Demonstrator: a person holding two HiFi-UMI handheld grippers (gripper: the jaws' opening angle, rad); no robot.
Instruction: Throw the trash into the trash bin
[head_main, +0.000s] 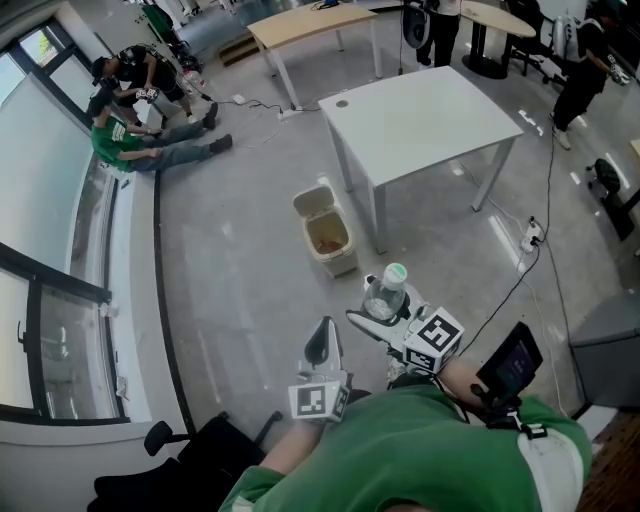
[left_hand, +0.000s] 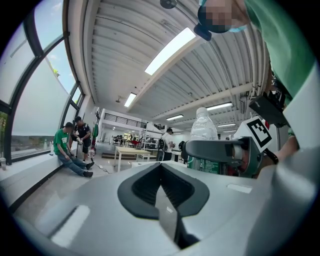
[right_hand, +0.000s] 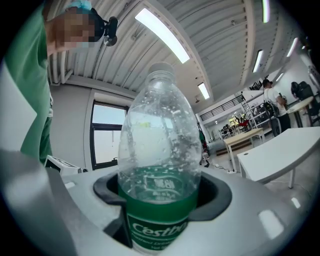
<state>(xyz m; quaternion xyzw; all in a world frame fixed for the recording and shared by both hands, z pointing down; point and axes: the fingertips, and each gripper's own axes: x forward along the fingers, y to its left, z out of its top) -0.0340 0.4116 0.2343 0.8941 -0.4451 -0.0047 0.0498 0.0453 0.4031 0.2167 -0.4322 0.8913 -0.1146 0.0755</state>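
In the head view my right gripper (head_main: 381, 311) is shut on a clear plastic bottle (head_main: 386, 291) with a green label and a pale cap, held upright above the floor. A beige trash bin (head_main: 326, 232), open with some litter inside, stands on the floor ahead, beside a white table's leg. The right gripper view has the bottle (right_hand: 157, 160) filling the space between the right gripper's (right_hand: 160, 202) jaws. My left gripper (head_main: 322, 338) is shut and empty, to the left of the bottle. From the left gripper (left_hand: 161, 175), the bottle (left_hand: 202, 125) shows to its right.
The white table (head_main: 420, 120) stands just right of the bin. A wooden table (head_main: 310, 25) is farther back. Two people (head_main: 140, 130) are on the floor by the left window. Cables and a power strip (head_main: 530, 236) lie to the right. An office chair (head_main: 195, 455) is behind me.
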